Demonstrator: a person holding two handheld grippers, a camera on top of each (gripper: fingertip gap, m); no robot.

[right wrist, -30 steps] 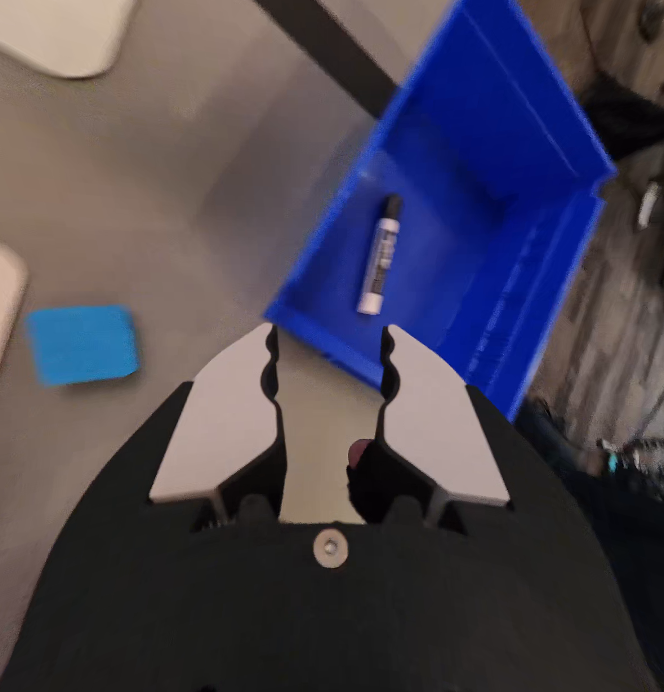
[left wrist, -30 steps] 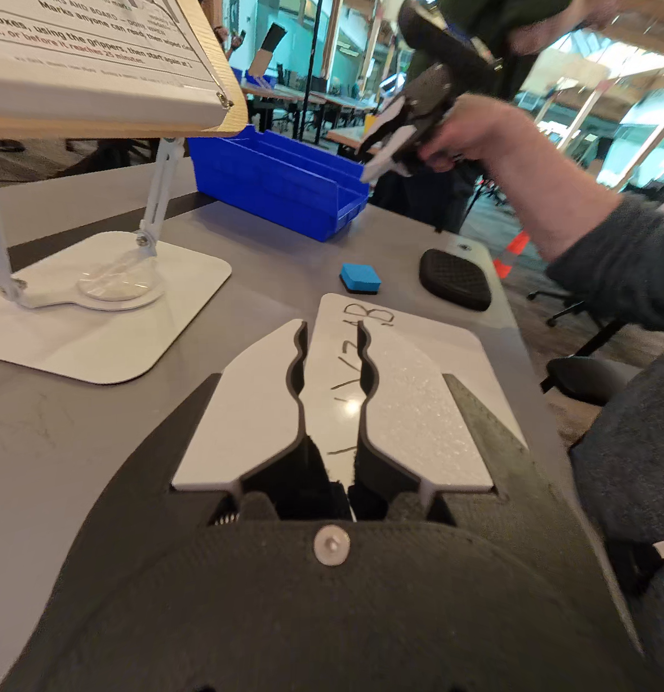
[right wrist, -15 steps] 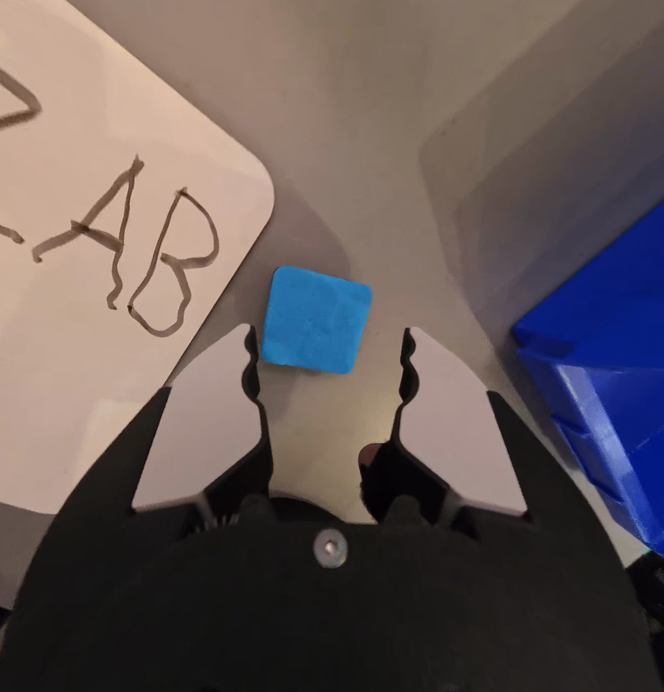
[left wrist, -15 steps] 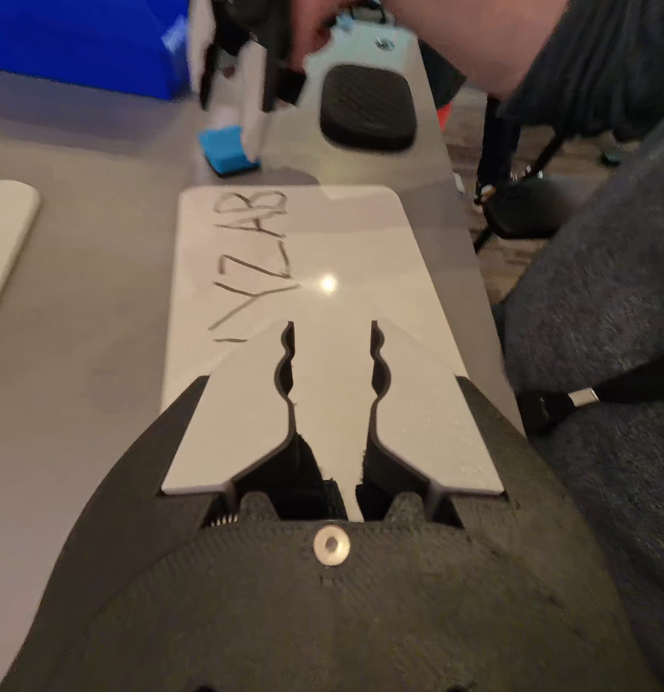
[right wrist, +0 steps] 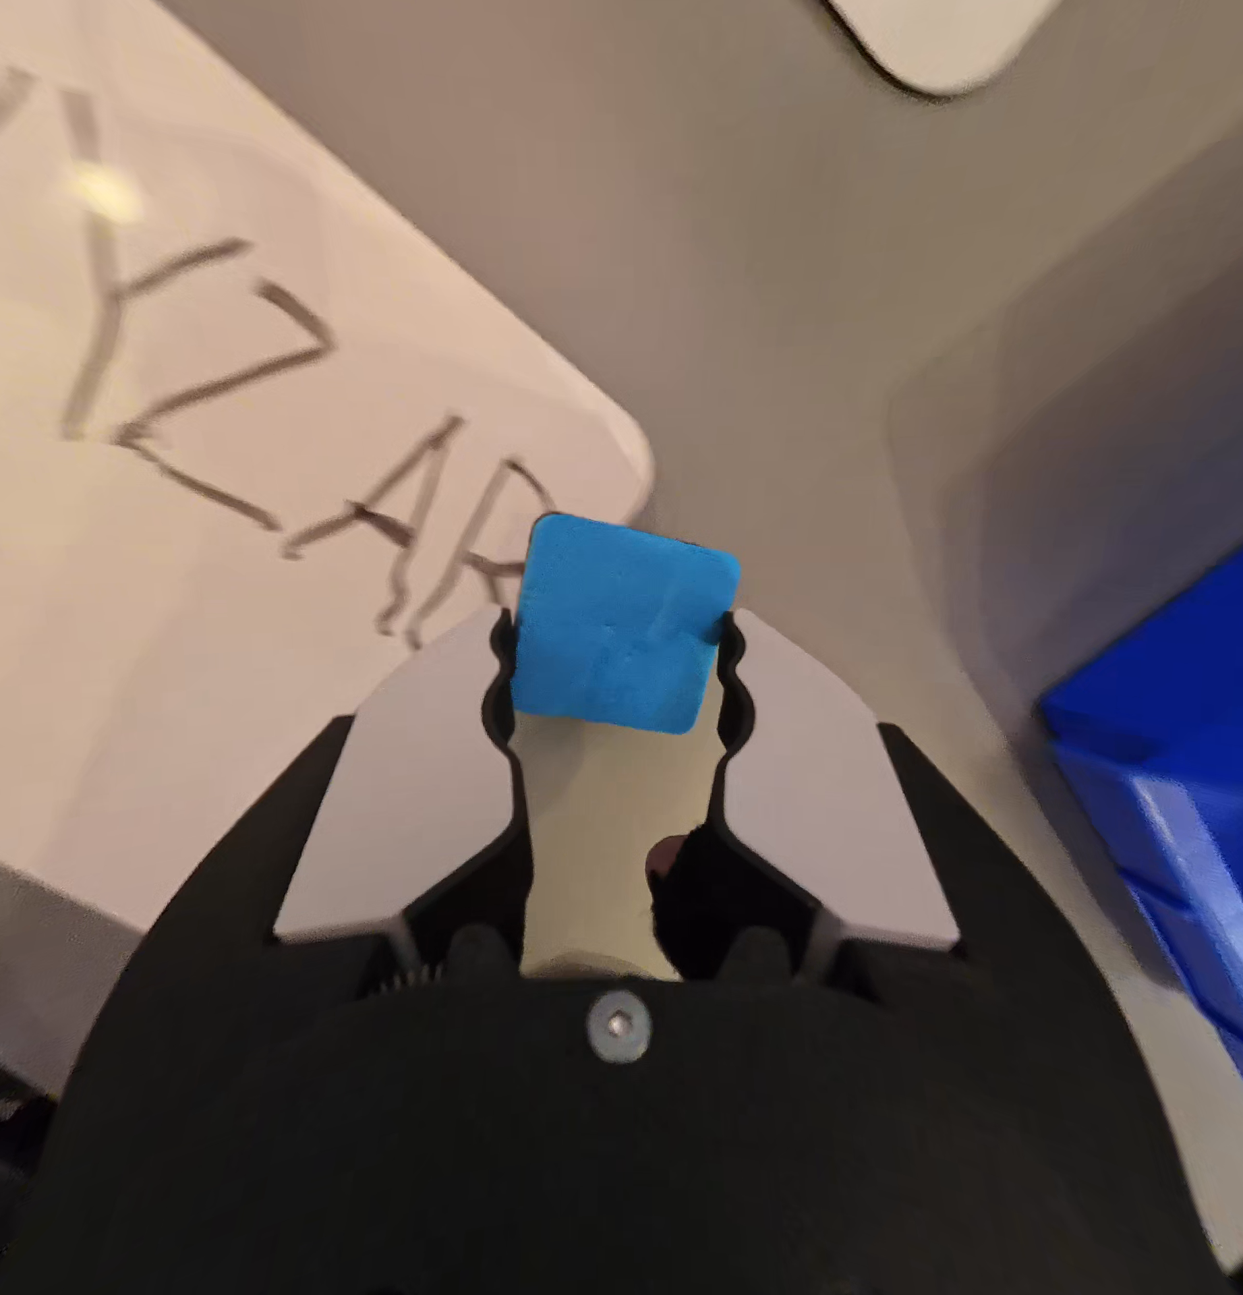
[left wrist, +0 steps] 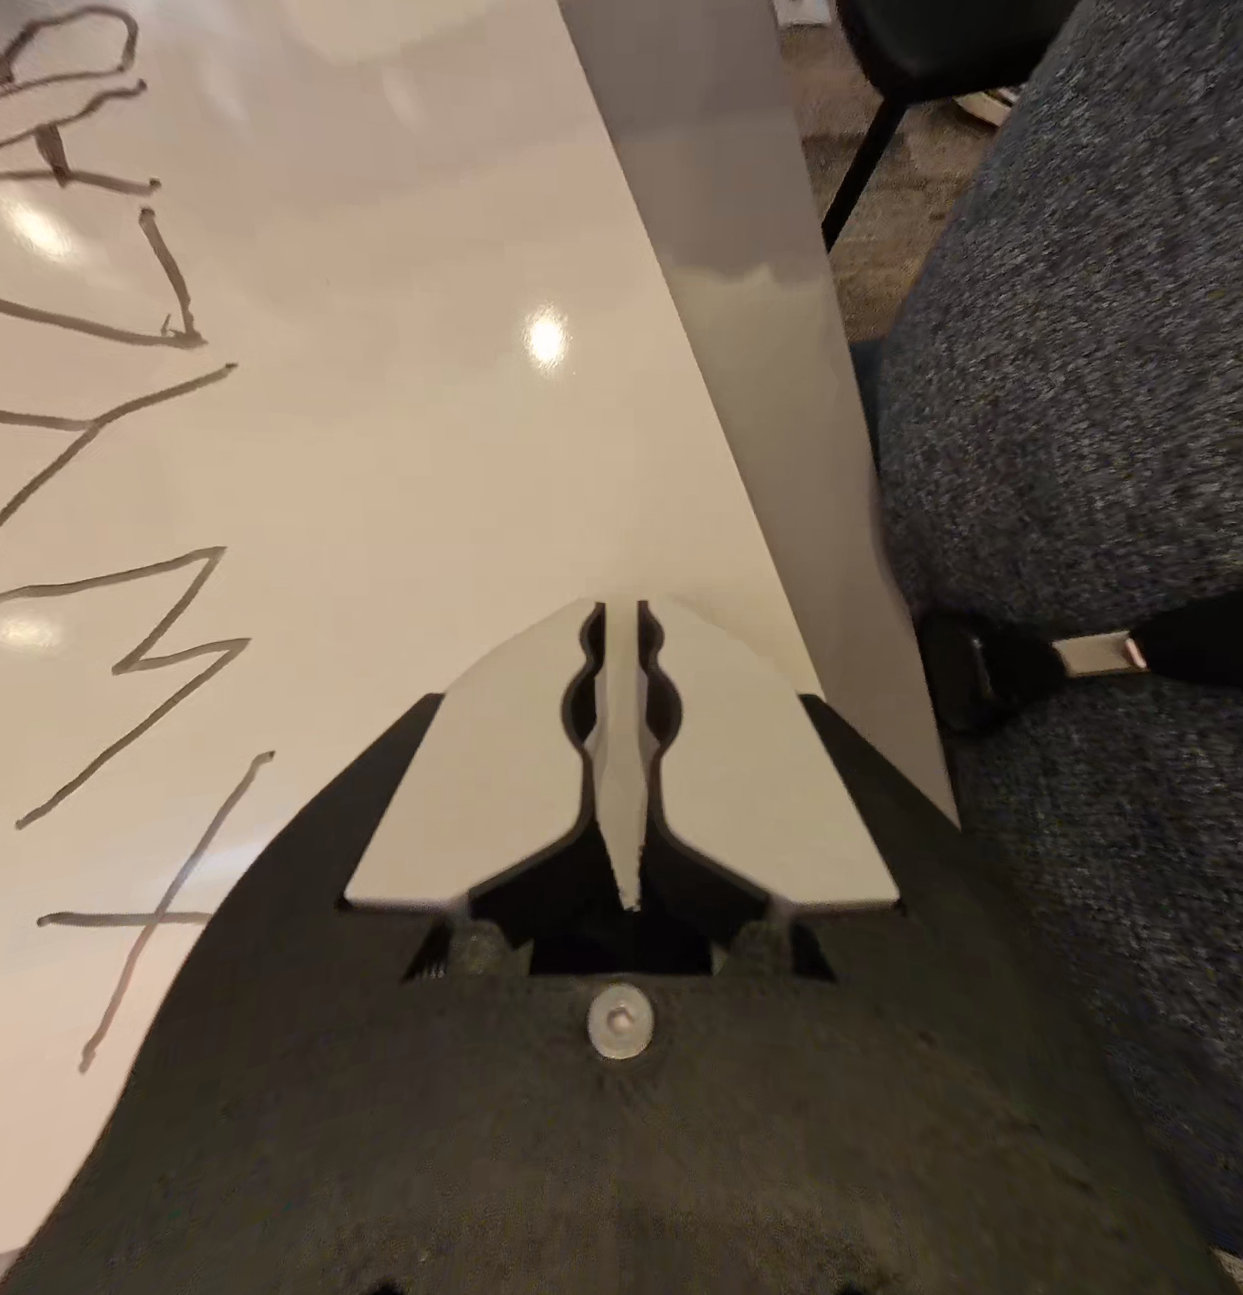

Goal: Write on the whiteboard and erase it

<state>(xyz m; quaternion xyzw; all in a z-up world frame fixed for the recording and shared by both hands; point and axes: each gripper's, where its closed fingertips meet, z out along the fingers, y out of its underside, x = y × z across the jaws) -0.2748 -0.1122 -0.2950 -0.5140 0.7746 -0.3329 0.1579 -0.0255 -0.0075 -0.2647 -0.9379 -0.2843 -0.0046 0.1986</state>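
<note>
The whiteboard (left wrist: 394,420) lies flat on the grey table and has black marker writing along its left side. My left gripper (left wrist: 620,610) hovers low over the board's near right edge. Its jaws are closed to a thin slit with nothing between them. In the right wrist view, my right gripper (right wrist: 618,620) is shut on a blue square eraser (right wrist: 622,652). Both fingertips press its sides, and it is held over the corner of the whiteboard (right wrist: 184,631), next to the last written letters.
A blue bin (right wrist: 1165,771) stands to the right of the eraser. The white base of a stand (right wrist: 934,42) is at the far edge. The table's right edge (left wrist: 744,280) runs beside the board, with a person's dark grey clothing (left wrist: 1095,420) past it. The tips of one gripper are about 25 cm away from the tips of the other.
My right gripper came from above the bin down to the eraser, closed on it and carried it towards the board's corner. My left gripper dropped closer to the board and its jaws narrowed.
</note>
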